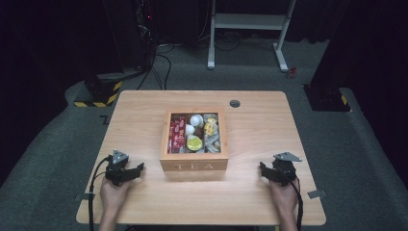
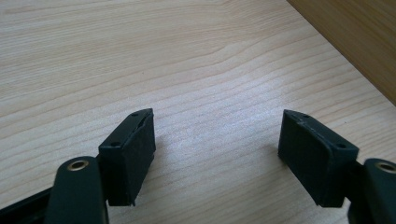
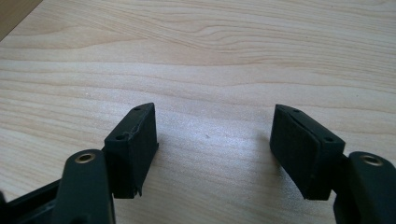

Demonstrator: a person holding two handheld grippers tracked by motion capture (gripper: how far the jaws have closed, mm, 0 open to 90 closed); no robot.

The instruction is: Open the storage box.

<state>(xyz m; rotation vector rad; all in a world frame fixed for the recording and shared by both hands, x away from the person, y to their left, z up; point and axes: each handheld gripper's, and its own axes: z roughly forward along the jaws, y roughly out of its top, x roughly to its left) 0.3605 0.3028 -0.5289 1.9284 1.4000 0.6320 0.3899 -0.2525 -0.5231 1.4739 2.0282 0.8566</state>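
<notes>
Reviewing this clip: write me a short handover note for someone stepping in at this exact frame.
Left gripper: open, nothing between its jaws, low over bare table left of the tea box.
Right gripper: open, nothing between its jaws, low over the table right of the box.
Tea box: mid-table, open top, "TEA" on its front wall. Inside are red sachets, white pods, a yellow-lidded cup and pale packets.
Done: nothing visibly taken out; no item lies on the table outside the box.
Left: probably all the handling of the box or its contents; neither gripper touches it yet.
</notes>
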